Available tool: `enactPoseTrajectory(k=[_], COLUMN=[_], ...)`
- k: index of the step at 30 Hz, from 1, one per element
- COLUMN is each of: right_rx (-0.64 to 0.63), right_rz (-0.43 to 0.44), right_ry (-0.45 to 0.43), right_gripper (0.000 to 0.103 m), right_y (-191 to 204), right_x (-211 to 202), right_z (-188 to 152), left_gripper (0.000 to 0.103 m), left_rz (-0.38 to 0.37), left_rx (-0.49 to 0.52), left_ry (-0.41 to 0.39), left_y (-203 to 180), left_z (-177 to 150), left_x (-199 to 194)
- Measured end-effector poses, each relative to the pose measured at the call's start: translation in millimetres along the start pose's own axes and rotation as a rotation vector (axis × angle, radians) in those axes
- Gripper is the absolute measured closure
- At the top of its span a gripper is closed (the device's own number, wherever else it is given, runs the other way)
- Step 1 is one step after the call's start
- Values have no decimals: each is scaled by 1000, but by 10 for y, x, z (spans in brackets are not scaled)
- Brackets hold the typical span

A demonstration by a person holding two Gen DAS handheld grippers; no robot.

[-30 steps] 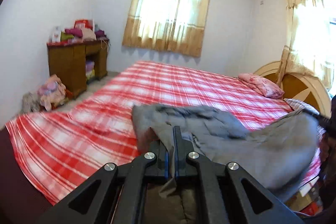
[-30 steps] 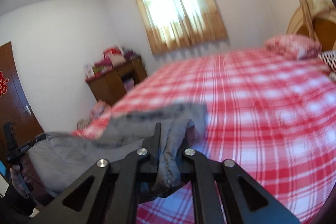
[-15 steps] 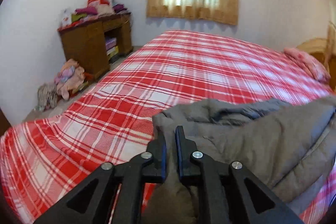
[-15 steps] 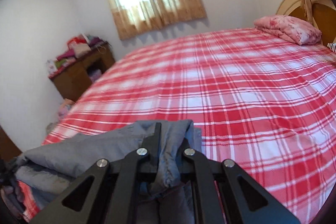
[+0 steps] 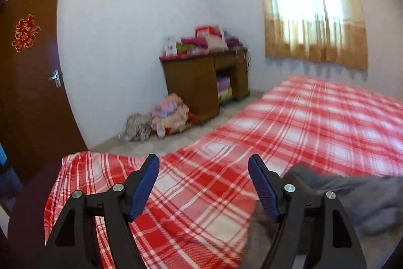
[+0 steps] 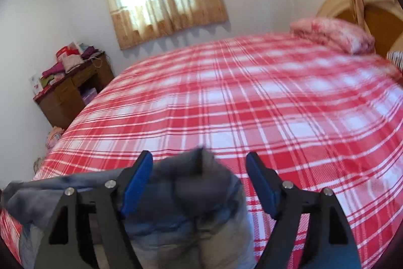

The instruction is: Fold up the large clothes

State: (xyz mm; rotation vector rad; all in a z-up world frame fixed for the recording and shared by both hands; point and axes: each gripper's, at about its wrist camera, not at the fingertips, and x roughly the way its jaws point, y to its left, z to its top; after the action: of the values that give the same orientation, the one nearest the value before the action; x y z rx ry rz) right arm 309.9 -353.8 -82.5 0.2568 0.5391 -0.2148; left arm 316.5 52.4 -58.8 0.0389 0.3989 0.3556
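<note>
A large grey padded garment [image 5: 357, 203] lies bunched on the red-and-white plaid bed [image 5: 314, 122] near its front edge. My left gripper [image 5: 204, 165] is open and empty, with the garment just to its right. My right gripper [image 6: 199, 165] is open, and a blurred fold of the same garment [image 6: 199, 183] sits loose between its jaws, touching neither pad clearly. The garment spreads left and down in the right wrist view.
A wooden desk [image 5: 204, 82] piled with clothes stands by the far wall, with a heap of clothes [image 5: 166, 117] on the floor beside it. A brown door [image 5: 27, 82] is at left. A pink pillow [image 6: 332, 34] and headboard [image 6: 377, 19] are at far right.
Both grippers were shut on the grey garment and carried it down toward the bed. Now both are open and the garment has dropped onto the bed. The left camera has swung left.
</note>
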Motion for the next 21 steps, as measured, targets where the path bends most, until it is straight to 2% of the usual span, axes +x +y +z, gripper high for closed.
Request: enactPoseTrajectory(k=[1,3,7,9,13,15,21], right_rx=[-27,-101,-268,-349,-354,-325,-313], right_rz=[7,31,102,67,4,21,24], right_ry=[-4,9,111,132,201,217,212], right_gripper=[26,35,48,50,50,50,50], right_y=[123,450,1090,1267,1186,1116,1080], right_x=[-29,-52,172,357,762,856,900], right_z=[-45,-184,-480,-557,-652,-706,-760], left_gripper=[25,24,22,22,22,22,18], left_rz=[-23,-63,-132,-133,-126,-134,-145], left_rx=[25,101,255,324,381,388,372], left_ry=[-15,-27,-52,-36,79,141,140], left_y=[-122,-393,-984,-1235,-1499,-1544,-1657], left_z=[-18,-64,-227,-330,-538,-646,-804], left_x=[-97,-214,-250,-117,320,525,631])
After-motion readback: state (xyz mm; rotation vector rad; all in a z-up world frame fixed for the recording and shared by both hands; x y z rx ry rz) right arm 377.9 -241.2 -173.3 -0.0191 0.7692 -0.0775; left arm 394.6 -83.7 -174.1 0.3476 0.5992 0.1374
